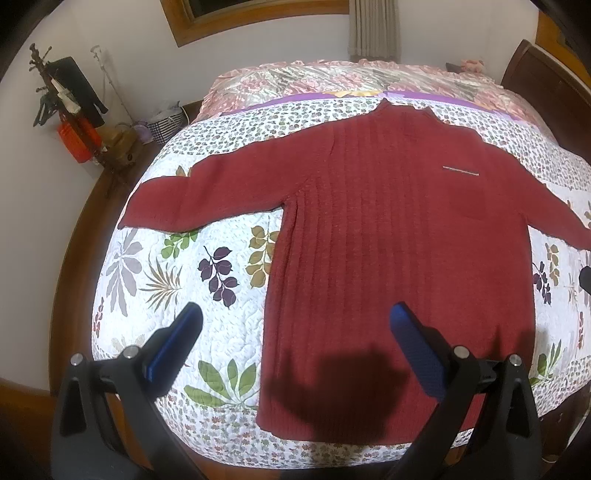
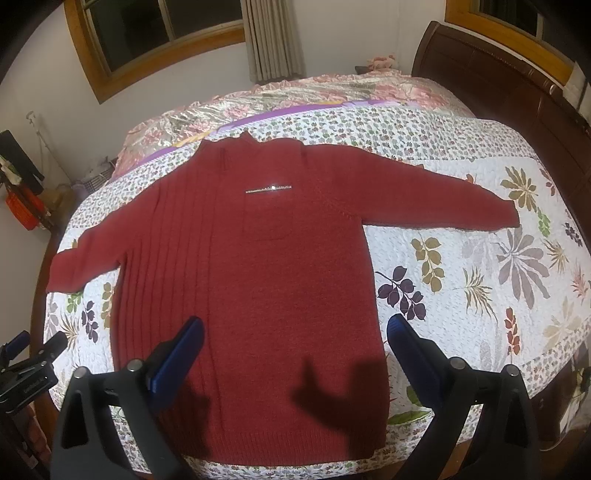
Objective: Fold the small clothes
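Bed's got a white quilt (image 2: 461, 266) w/ leaf prints, plus a pink floral cover (image 2: 332, 90) bunched along the far edge. Dark wood headboard (image 2: 491, 77) on the right. Wood-framed window (image 2: 159, 33) on the back wall, beige curtain (image 2: 275, 37) hanging next to it. Left corner: coat rack (image 1: 62, 96) w/ dark stuff on it, an orange crate (image 1: 79, 142) at its foot and a basket (image 1: 166, 123) nearby.
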`<state>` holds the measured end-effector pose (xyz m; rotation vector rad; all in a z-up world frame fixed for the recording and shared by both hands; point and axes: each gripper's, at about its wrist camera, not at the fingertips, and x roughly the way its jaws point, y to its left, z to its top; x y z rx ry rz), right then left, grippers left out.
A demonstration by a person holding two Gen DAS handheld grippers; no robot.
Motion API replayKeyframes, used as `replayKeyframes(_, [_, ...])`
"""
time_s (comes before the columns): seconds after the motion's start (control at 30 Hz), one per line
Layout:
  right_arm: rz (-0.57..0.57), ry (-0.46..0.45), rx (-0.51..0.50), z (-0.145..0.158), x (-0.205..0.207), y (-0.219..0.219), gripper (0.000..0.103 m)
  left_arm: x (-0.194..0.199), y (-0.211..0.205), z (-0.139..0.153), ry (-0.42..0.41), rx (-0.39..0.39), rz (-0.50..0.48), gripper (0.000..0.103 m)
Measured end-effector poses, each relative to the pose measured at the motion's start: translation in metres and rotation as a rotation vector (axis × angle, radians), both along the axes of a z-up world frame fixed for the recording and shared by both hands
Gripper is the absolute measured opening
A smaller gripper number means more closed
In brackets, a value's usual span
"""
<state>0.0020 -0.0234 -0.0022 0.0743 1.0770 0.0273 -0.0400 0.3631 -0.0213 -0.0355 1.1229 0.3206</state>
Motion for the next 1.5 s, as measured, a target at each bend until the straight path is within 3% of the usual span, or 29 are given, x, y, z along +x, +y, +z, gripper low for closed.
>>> replayKeyframes(0.63, [-0.003,0.008,0.008,-0.003,0.006,-0.003,0.099,0.008,-0.009,0.002,-0.002,0.019,-0.003,0.100])
replayKeyframes(0.8, [-0.017,0.021,0.058,-0.010,0.013,-0.018,0.099,0.017,-0.015,-0.002,0.003,0.014,0.003,0.100])
replayKeyframes(0.93, [-0.034,0.026,0.071,-0.021,0.025,-0.055,0.099,0.036,-0.030,-0.008,0.014,-0.010,-0.006,0.100])
replayKeyframes(1.1, [-0.093,0.029,0.108,-0.034,0.054,-0.132,0.099,0.077,-0.067,-0.007,-0.034,-0.007,-0.031,0.100])
replayKeyframes(1.3, [-0.180,0.009,0.077,-0.056,0.113,-0.243,0.099,0.141,-0.132,-0.012,-0.090,-0.011,-0.071,0.100])
replayKeyframes(1.5, [-0.212,0.039,0.073,-0.087,0.175,-0.339,0.099,0.201,-0.195,-0.032,-0.080,-0.026,-0.119,0.100])
